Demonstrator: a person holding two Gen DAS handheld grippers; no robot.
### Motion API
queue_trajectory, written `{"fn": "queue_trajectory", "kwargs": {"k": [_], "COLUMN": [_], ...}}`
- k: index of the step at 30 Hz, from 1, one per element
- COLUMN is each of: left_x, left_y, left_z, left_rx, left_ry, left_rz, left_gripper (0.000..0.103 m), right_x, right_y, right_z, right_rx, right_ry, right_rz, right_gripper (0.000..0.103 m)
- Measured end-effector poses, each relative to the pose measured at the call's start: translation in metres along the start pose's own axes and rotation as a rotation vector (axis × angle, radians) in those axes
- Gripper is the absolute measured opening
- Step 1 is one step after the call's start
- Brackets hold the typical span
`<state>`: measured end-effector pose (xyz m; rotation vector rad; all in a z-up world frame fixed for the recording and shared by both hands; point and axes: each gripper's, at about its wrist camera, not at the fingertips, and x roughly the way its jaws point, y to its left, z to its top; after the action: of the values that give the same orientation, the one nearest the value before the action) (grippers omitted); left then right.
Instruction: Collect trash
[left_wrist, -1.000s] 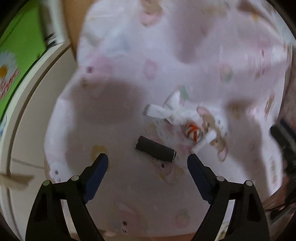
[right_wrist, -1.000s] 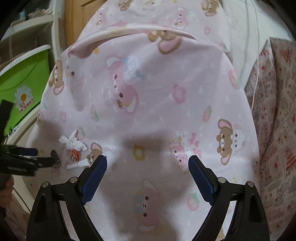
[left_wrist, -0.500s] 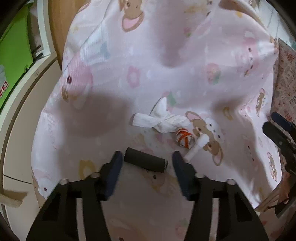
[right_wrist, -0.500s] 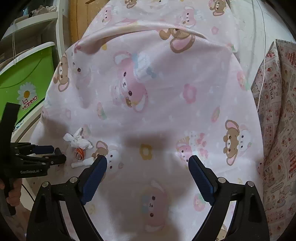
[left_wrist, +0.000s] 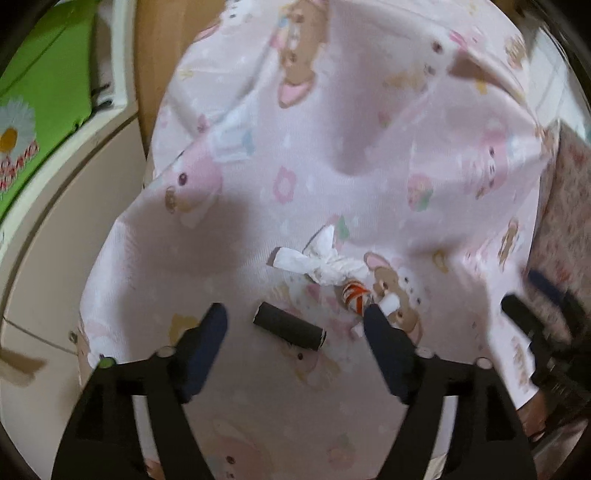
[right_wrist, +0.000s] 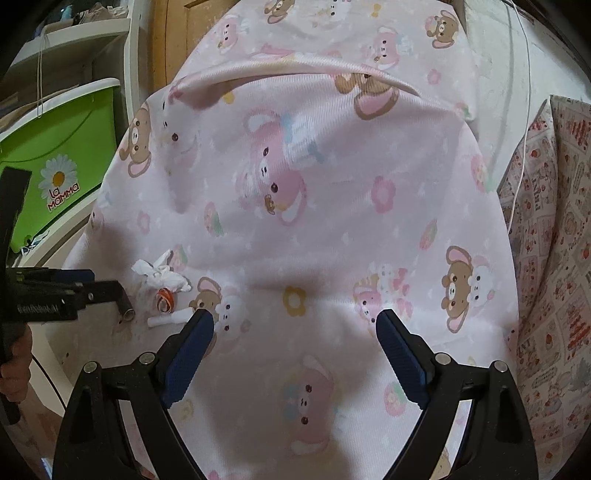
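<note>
Pink cartoon-print fabric (left_wrist: 369, 155) carries four pieces of trash. The dark cylinder (left_wrist: 289, 327) is a short black roll lying on its side, with a metallic rim visible at one end in the right wrist view (right_wrist: 127, 314). Behind it lie a crumpled white tissue (left_wrist: 321, 263), an orange-and-white striped wrapper (left_wrist: 355, 293) and a small white paper roll (left_wrist: 389, 304).

The left gripper (left_wrist: 295, 314) is spread wide; the cylinder lies between its fingertips, touching neither. The right gripper (right_wrist: 295, 319) is also spread wide and holds nothing, positioned over bare fabric well to the right of the trash.

Only the right wrist view shows the green storage box (right_wrist: 55, 177) lettering, the shelving, and the patterned cushion (right_wrist: 550, 236) in focus.
</note>
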<state>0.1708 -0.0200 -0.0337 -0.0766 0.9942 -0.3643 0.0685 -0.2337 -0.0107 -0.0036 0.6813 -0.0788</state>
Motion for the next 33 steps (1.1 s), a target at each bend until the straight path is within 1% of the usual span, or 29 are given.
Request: {"fn": "queue_trajectory", "kwargs": {"k": [2,4,6,8,10,11,12,13,14,17,18,19,20,22,23,24,29,33], "left_x": [0.003,0.008,0.013,0.019,0.023,0.026,0.027,0.029,0.031,0.038,0.038,0.038,0.036,0.032,0.030,0.026,0.006,-0.012], "left_y": [0.006,0.010,0.010,0.007,0.003,0.000,-0.003,-0.005,-0.007,-0.008,-0.007,-0.006,-0.004,-0.002,-0.001,0.000,-0.005,-0.009], "left_z": [0.004,0.007,0.008,0.008,0.008,0.007,0.007,0.006,0.006,0.003,0.003,0.002,0.002,0.002,0.002,0.002,0.000,0.000], "left_rx": [-0.066,-0.116,-0.137,-0.138,-0.124,-0.111,-0.099,-0.090,-0.083,-0.081,-0.083,-0.087,-0.093,-0.106,-0.109,-0.110,-0.085,-0.062], "left_ry": [-0.004,0.000,0.000,0.014,0.028,0.034,0.037,0.040,0.048,0.077,0.079,0.080,0.077,0.075,0.074,0.070,0.028,-0.002], "left_rz": [-0.021,-0.013,0.003,0.026,0.054,0.072,0.085,0.093,0.098,0.112,0.118,0.120,0.113,0.092,0.085,0.078,0.064,0.014], "left_gripper": [0.079,0.078,0.077,0.075,0.065,0.062,0.057,0.051,0.048,0.032,0.022,0.018,0.017,0.005,0.002,0.001,0.000,0.000], "right_x": [0.000,0.001,0.003,0.004,0.004,0.004,0.004,0.004,0.004,0.004,0.004,0.004,0.004,0.003,0.003,0.003,0.002,0.000], "right_y": [0.000,0.001,0.002,0.003,0.005,0.006,0.006,0.007,0.007,0.007,0.007,0.007,0.007,0.008,0.008,0.008,0.008,0.010], "right_z": [0.000,0.000,-0.001,-0.001,-0.001,-0.001,-0.001,-0.001,-0.001,-0.002,-0.002,-0.003,-0.003,-0.003,-0.003,-0.003,-0.004,-0.005], "right_rx": [-0.001,-0.001,-0.005,-0.006,-0.012,-0.017,-0.021,-0.026,-0.030,-0.031,-0.031,-0.032,-0.033,-0.036,-0.038,-0.040,-0.039,-0.036], "right_ry": [0.001,0.003,0.008,0.011,0.011,0.008,0.006,0.005,0.004,0.008,0.008,0.009,0.009,0.008,0.007,0.005,0.001,-0.005], "right_rz": [0.000,-0.005,-0.009,-0.010,-0.009,-0.011,-0.014,-0.017,-0.018,-0.017,-0.017,-0.016,-0.016,-0.017,-0.019,-0.020,-0.020,-0.018], "right_gripper": [0.091,0.091,0.091,0.091,0.091,0.091,0.091,0.091,0.091,0.091,0.091,0.091,0.091,0.091,0.091,0.091,0.091,0.091]}}
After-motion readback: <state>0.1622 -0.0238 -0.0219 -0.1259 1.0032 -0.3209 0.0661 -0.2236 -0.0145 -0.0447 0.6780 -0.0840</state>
